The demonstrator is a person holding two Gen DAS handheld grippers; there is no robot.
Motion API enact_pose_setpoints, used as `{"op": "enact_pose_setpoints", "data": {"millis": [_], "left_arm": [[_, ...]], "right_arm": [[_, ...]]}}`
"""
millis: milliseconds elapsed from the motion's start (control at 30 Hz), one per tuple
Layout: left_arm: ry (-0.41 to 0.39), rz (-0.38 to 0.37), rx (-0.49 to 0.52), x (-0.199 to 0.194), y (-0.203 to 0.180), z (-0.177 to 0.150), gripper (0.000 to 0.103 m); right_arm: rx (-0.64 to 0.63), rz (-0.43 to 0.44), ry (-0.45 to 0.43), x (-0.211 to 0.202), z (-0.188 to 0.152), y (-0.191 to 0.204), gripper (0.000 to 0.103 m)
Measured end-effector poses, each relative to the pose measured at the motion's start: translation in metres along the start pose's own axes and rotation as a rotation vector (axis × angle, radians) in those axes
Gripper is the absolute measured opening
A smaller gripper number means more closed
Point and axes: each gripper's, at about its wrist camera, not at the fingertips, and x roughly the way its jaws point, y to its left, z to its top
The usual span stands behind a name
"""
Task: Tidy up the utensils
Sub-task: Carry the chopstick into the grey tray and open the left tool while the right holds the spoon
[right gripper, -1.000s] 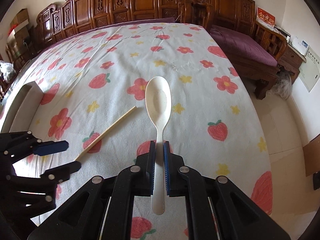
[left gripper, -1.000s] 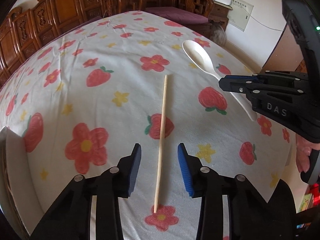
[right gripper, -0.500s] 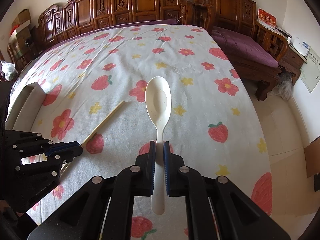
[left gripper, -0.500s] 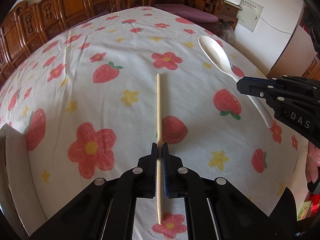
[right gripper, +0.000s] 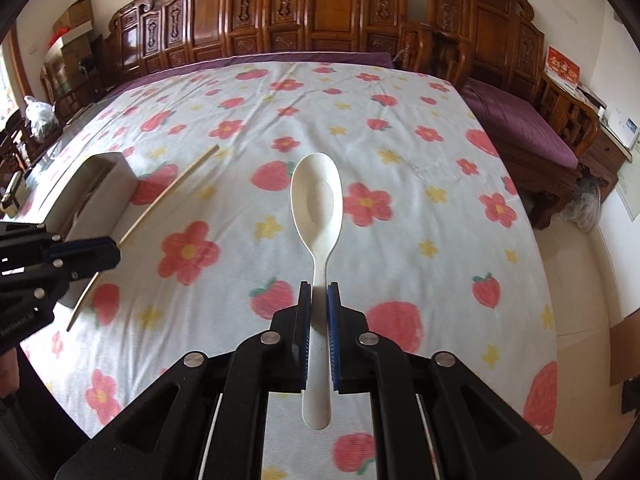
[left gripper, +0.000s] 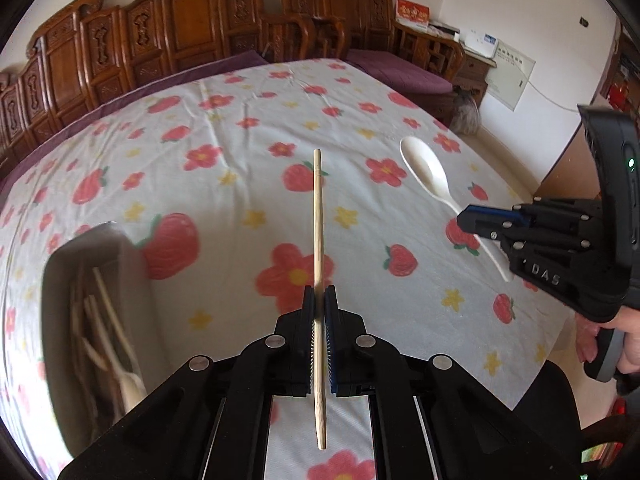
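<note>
My left gripper is shut on a single wooden chopstick and holds it lifted above the flowered tablecloth. The chopstick also shows in the right wrist view. My right gripper is shut on the handle of a white spoon, held above the cloth; the spoon shows in the left wrist view too. A white utensil tray lies at the left, holding several chopsticks and a spoon; it shows in the right wrist view.
The table is covered by a white cloth with strawberries and flowers. Carved wooden chairs stand behind it, and a purple-cushioned bench is at the right. The table edge drops off at the right.
My left gripper closed on the chopstick and lifted it, swinging left so the tray came into view. My right gripper also rose with the spoon.
</note>
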Motion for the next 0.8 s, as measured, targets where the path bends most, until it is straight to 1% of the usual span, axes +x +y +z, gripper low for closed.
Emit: {"op": "enact_pose_setpoints", "data": {"millis": [167,467,633,800], "left_arm": [[-0.031,0.025,-0.03,-0.029,0.03,-0.004,0.004],[-0.067,0.075,-0.096,-0.061,0.085,-0.016,0.004],[-0.065,0.111,-0.159,-0.066,0.122,-0.026,0.004],[-0.046,0.137,-0.213,-0.059,0.153,-0.036,0.004]], "right_arm": [[-0.043,0.032,-0.013,-0.004,0.012,0.034,0.009],[-0.105,0.083,-0.025,-0.007,0.029,0.09,0.009],[-0.137,0.122,-0.031,-0.009,0.035,0.124,0.009],[-0.169,0.164,-0.034,-0.01,0.041,0.156,0.009]]}}
